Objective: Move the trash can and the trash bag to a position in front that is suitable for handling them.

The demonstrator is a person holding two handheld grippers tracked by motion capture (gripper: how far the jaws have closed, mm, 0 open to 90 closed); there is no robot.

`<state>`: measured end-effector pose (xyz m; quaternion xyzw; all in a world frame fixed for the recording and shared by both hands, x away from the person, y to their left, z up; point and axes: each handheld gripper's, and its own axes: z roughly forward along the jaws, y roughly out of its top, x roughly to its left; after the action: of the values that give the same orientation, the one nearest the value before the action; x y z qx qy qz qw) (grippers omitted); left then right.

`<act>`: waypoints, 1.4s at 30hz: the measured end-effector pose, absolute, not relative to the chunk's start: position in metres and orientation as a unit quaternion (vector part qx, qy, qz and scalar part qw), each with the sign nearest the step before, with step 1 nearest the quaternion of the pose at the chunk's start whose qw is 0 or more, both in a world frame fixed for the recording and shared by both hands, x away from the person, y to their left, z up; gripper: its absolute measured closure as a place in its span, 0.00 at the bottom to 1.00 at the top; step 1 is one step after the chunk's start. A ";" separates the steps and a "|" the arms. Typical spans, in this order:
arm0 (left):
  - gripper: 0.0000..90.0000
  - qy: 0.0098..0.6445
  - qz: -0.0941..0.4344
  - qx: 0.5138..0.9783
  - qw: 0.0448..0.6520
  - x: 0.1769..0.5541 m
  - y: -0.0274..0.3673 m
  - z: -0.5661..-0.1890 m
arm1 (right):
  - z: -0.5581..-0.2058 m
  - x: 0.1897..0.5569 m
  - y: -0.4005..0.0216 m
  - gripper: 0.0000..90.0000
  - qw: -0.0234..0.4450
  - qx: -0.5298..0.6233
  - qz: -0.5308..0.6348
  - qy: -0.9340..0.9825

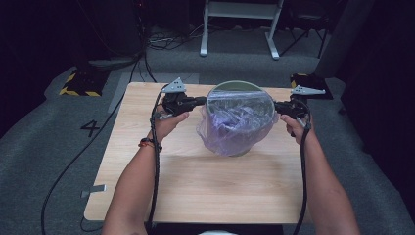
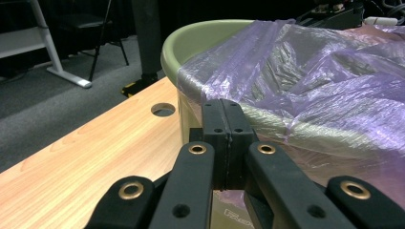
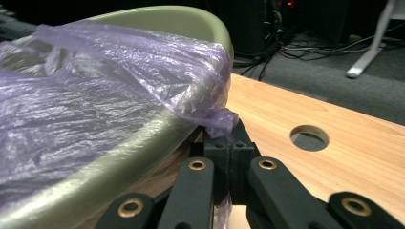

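Note:
A pale green bin [image 1: 237, 84] stands at the back middle of the wooden table [image 1: 195, 191], with a thin purple bag [image 1: 240, 122] stretched over its mouth and hanging down its front. My left gripper [image 1: 203, 101] is at the bin's left rim, my right gripper [image 1: 277, 105] at its right rim. In the left gripper view the left gripper [image 2: 223, 107] is shut against the bag [image 2: 310, 71], just under the bin's rim [image 2: 191, 38], with film showing beneath the jaws. In the right gripper view the right gripper [image 3: 230, 138] is shut on a bunched corner of the bag [image 3: 119, 62] beside the bin's rim [image 3: 181, 19].
A round hole [image 2: 163, 109] is cut in the table near each back corner, the other hole [image 3: 309, 137] on the right. Behind the table are a white desk frame [image 1: 240, 29], loose floor cables and yellow-black striped blocks [image 1: 78, 84]. The table's front half is bare wood.

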<state>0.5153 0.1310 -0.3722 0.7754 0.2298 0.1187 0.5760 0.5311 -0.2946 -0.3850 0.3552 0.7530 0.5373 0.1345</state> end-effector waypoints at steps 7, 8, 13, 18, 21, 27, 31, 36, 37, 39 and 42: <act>1.00 0.255 0.125 0.776 0.563 0.524 0.127 -0.379 | -0.386 0.534 -0.295 0.98 0.140 0.374 0.545 0.737; 1.00 0.259 0.123 0.775 0.563 0.526 0.127 -0.381 | -0.387 0.536 -0.295 0.98 0.142 0.380 0.545 0.733; 1.00 0.276 0.116 0.772 0.561 0.534 0.120 -0.387 | -0.398 0.541 -0.295 0.99 0.143 0.407 0.557 0.710; 1.00 0.290 0.119 0.777 0.546 0.541 0.112 -0.390 | -0.404 0.545 -0.289 0.99 0.142 0.419 0.546 0.711; 1.00 0.294 0.117 0.781 0.538 0.543 0.106 -0.392 | -0.407 0.546 -0.284 0.98 0.137 0.425 0.540 0.714; 1.00 0.309 0.104 0.785 0.526 0.548 0.098 -0.401 | -0.415 0.547 -0.282 0.98 0.120 0.433 0.539 0.712; 1.00 0.322 0.102 0.800 0.496 0.553 0.092 -0.408 | -0.416 0.549 -0.280 0.97 0.129 0.442 0.523 0.717; 1.00 0.328 0.093 0.801 0.493 0.554 0.090 -0.417 | -0.425 0.550 -0.285 0.97 0.120 0.461 0.515 0.713; 1.00 0.330 0.093 0.801 0.491 0.554 0.090 -0.417 | -0.427 0.550 -0.286 0.97 0.119 0.463 0.515 0.712; 1.00 0.335 0.089 0.802 0.487 0.555 0.092 -0.421 | -0.430 0.550 -0.289 0.97 0.118 0.466 0.512 0.712; 1.00 0.336 0.086 0.806 0.480 0.555 0.092 -0.426 | -0.435 0.550 -0.290 0.97 0.116 0.471 0.508 0.712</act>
<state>0.5545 0.0921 -0.4264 0.8055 0.3362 0.0858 0.4804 0.5500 -0.2902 -0.4354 0.4711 0.7116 0.5080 0.1164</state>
